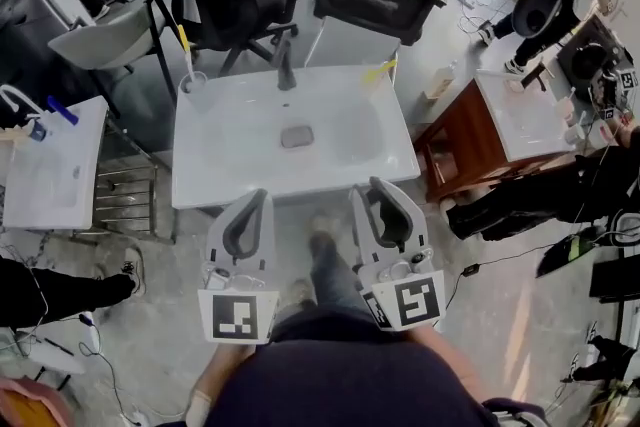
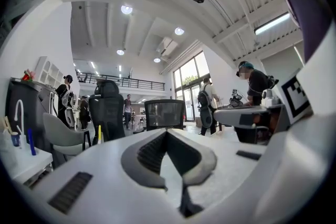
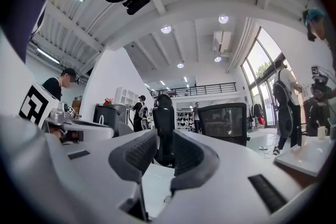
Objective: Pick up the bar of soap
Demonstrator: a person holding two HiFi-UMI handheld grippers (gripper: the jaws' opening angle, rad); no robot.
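Grey bar of soap (image 1: pixel 297 136), one: lay flat in the bowl of the white sink (image 1: pixel 215 180), about mid-bowl, in front of the tap (image 1: pixel 285 67). Its long side ran across my head view, left to right, a touch askew. It was well apart from both tools.

Clear cup (image 1: pixel 193 83), one: stood at the sink's back left corner and held one yellow-handled brush (image 1: pixel 184 43), which leaned to the left.

Yellow item (image 1: pixel 380 70), one: lay at the sink's back right corner. I could not tell what it was.

Left gripper (image 1: pixel 262 193), one: its tips met with nothing between them, just short of the sink's near edge.

Right gripper (image 1: pixel 378 183), one: its jaws stood narrowly apart and empty, with only a distant black chair (image 3: pixel 163 113) showing through the gap. It was at the same near edge, beside the left one.
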